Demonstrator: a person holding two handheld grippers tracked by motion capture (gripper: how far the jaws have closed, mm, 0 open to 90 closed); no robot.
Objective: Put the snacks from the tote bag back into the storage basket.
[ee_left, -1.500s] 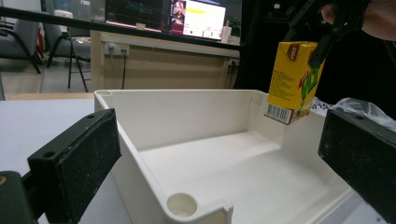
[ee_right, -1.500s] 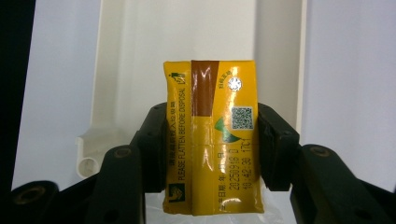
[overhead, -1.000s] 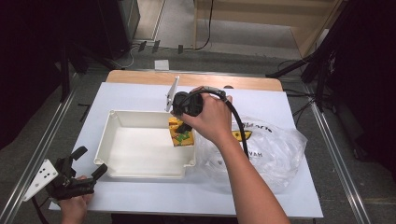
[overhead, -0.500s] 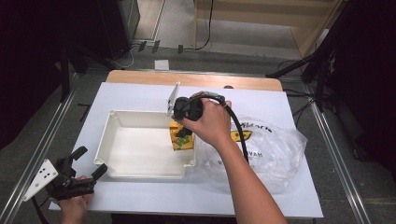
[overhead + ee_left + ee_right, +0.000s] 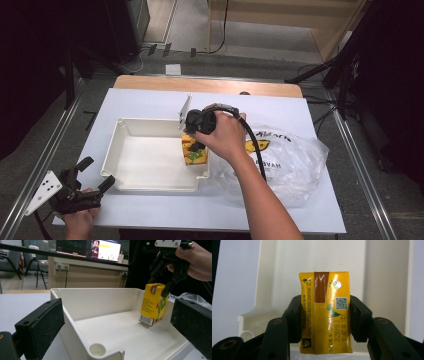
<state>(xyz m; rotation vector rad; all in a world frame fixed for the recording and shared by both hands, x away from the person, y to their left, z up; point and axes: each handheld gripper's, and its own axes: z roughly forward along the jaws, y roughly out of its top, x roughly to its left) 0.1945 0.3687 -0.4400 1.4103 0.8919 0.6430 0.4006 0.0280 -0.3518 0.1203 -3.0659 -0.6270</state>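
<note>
A small yellow drink carton [image 5: 324,312] sits clamped between the two black jaws of the right tool [image 5: 325,317], which press on its left and right sides at the centre of the right gripper view. In the left gripper view the carton [image 5: 152,304] hangs at the right of the frame, tilted, with its lower barcoded corner close to or touching the floor of the white tray [image 5: 82,300], near the tray's far right wall; whether it rests on the floor I cannot tell. The carton is yellow with a brown band down its top face, a round foil straw spot, a QR code, a printed date line, and green and red artwork on its side. In the high view the carton [image 5: 194,151] lies at the right end of the tray [image 5: 150,187], just below the right hand [image 5: 225,137] that holds the right tool [image 5: 197,145] over it. Right of the tray, a crumpled clear plastic bag [image 5: 290,160] with yellow and black print lies on the white table [image 5: 145,102]. At the lower left of the high view, the left tool [image 5: 95,175] rests off the tray's near left corner with its jaws spread apart and nothing between them, held by the left hand [image 5: 80,222].
</note>
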